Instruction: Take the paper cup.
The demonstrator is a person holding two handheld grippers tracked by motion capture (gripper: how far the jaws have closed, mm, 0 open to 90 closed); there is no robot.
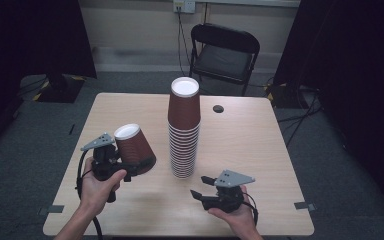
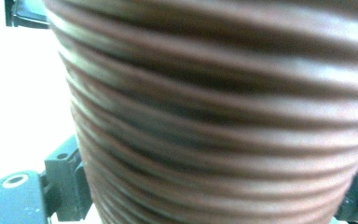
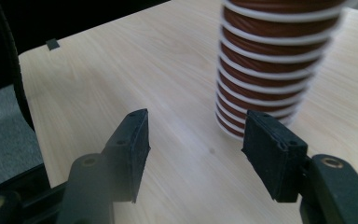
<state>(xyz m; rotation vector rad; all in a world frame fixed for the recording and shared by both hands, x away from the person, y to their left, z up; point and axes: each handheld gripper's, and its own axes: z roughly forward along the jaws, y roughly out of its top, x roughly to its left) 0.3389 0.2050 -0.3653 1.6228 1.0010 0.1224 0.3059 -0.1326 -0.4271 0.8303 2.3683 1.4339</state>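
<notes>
- left gripper [image 1: 130, 165] is clamped on 1 brown paper cup [image 1: 135, 148], tilted and held above the table [image 1: 260, 150], just left of the cup stack [image 1: 183, 132]
- right gripper [image 3: 193, 144] sits wide open with nothing between its jaws; stack's just ahead, not touching

The high view is dim and soft, with black corners left and right; the table [image 1: 260, 150] catches even light from above and shows faint shadows. The left gripper view is blurred, the ribbed cup [image 2: 223, 116] too close to focus, with blown-out white glare at left. In the right gripper view the stack [image 3: 270, 60] is smeared, the near jaws soft.
</notes>
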